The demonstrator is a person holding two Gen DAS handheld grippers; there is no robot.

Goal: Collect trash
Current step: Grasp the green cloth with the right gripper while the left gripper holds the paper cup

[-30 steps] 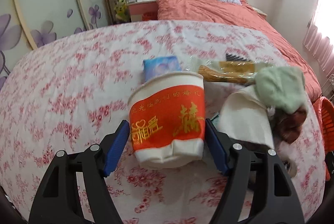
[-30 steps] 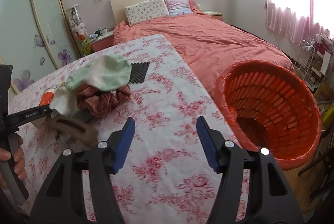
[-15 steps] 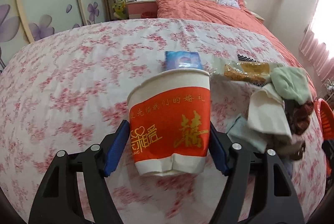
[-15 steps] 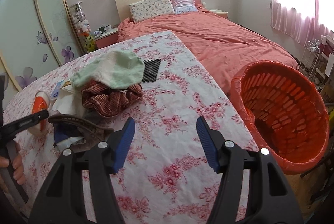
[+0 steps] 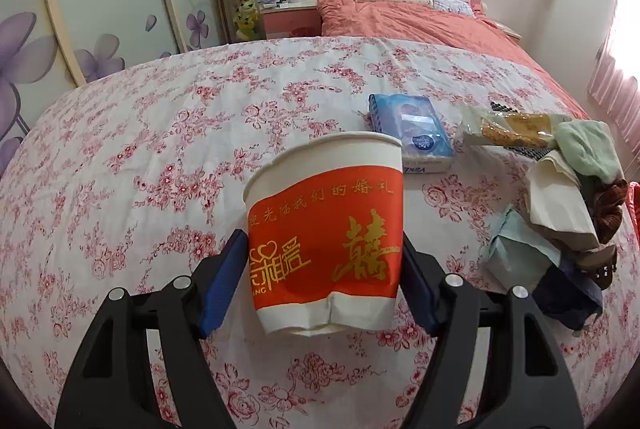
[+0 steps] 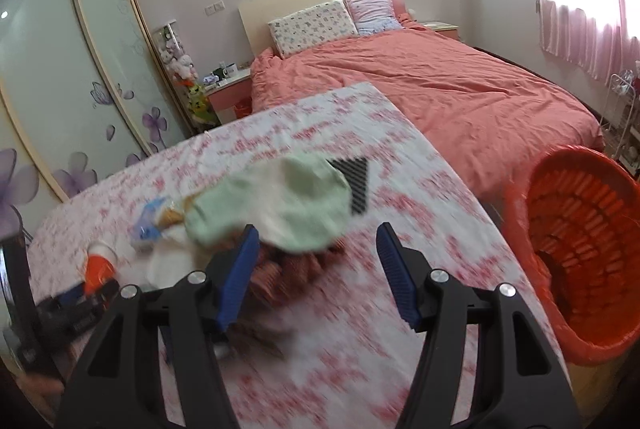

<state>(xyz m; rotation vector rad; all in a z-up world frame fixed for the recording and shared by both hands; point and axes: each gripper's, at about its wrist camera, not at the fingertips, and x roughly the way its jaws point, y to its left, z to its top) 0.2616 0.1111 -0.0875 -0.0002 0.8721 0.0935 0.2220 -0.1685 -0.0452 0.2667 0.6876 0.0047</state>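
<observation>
Cup [image 5: 326, 237] lifted clear, basket [image 6: 576, 257] beyond table edge

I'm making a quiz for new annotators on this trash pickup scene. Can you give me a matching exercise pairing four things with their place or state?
Things:
1. paper cup
2. tissue pack
3. orange basket
4. right hand-held gripper

Places or states:
A. beside the table, off its right edge
B. open, nothing between its pads
C. clamped in the left hand-held gripper
D. lying on the floral tablecloth beyond the cup

Pairs: 1-C, 2-D, 3-A, 4-B
</observation>
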